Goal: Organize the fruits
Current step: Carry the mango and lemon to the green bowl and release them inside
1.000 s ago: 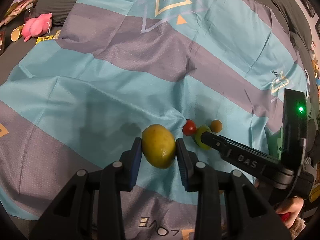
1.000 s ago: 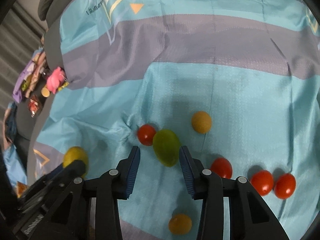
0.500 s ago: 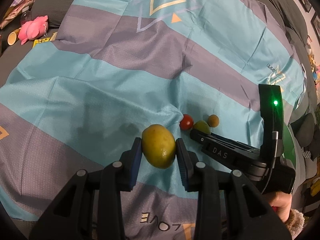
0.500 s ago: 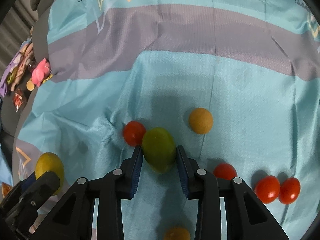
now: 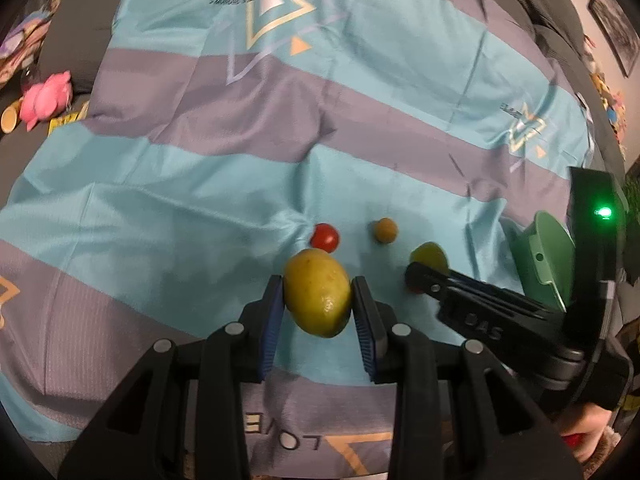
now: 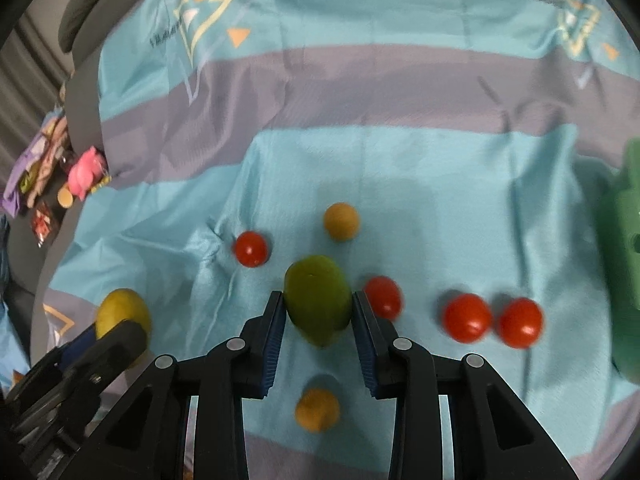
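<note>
My left gripper [image 5: 318,306] is shut on a yellow lemon [image 5: 318,296], held above the striped cloth [image 5: 160,200]. My right gripper [image 6: 318,312] is shut on a green lemon [image 6: 318,300], lifted off the cloth. In the left wrist view the right gripper [image 5: 416,278] shows at the right with the green lemon [image 5: 429,255] in it. The left gripper's lemon [image 6: 122,312] appears at the lower left of the right wrist view. Several red tomatoes [image 6: 467,318] and two small orange fruits [image 6: 341,221] lie on the cloth below.
A green plastic container [image 5: 546,256] stands at the right edge, also seen blurred as a green container [image 6: 624,264] in the right wrist view. A pink plush toy [image 5: 44,98] and clutter sit off the cloth at the far left. A hand [image 5: 588,436] holds the right gripper.
The right gripper closed on the green lemon and lifted it off the cloth toward the right. The left gripper moved with its yellow lemon. The green container came into view.
</note>
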A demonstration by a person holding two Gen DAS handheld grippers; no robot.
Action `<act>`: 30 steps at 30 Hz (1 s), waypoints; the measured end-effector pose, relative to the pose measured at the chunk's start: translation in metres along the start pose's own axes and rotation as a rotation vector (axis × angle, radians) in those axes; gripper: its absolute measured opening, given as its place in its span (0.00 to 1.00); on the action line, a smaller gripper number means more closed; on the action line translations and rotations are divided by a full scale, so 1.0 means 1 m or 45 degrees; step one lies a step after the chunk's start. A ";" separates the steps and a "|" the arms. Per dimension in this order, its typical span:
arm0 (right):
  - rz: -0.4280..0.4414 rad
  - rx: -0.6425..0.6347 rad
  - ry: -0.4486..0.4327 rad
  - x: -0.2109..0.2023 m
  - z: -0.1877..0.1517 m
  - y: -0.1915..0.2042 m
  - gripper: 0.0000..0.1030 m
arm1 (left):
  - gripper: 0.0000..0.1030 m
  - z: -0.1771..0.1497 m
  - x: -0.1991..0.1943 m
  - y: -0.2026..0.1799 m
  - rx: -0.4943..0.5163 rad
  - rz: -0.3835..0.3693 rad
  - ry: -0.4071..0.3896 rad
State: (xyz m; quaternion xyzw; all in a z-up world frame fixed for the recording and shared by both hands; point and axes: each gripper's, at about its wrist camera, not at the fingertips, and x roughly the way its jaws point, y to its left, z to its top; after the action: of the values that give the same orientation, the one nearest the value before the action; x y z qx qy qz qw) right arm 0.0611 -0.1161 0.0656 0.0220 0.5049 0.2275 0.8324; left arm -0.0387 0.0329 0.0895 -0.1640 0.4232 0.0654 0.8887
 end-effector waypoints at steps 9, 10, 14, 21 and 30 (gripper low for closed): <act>-0.001 0.015 -0.196 -0.059 -0.003 -0.014 0.34 | 0.33 0.007 -0.012 -0.031 0.075 -0.074 -0.042; -0.008 0.014 -0.214 -0.064 -0.004 -0.013 0.34 | 0.33 0.008 -0.016 -0.037 0.091 -0.079 -0.059; -0.082 -0.012 -0.326 -0.089 -0.005 -0.013 0.34 | 0.33 0.012 -0.024 -0.052 0.139 -0.097 -0.093; -0.093 0.009 -0.467 -0.130 -0.008 -0.025 0.34 | 0.33 0.020 -0.035 -0.081 0.216 -0.123 -0.154; -0.137 0.053 -0.586 -0.164 -0.014 -0.044 0.34 | 0.33 0.025 -0.035 -0.121 0.319 -0.193 -0.175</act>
State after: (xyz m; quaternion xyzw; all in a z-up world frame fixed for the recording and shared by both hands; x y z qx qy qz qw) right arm 0.0015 -0.2240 0.1828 0.0635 0.3069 0.1612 0.9358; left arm -0.0116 -0.0713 0.1602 -0.0783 0.3526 -0.0440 0.9315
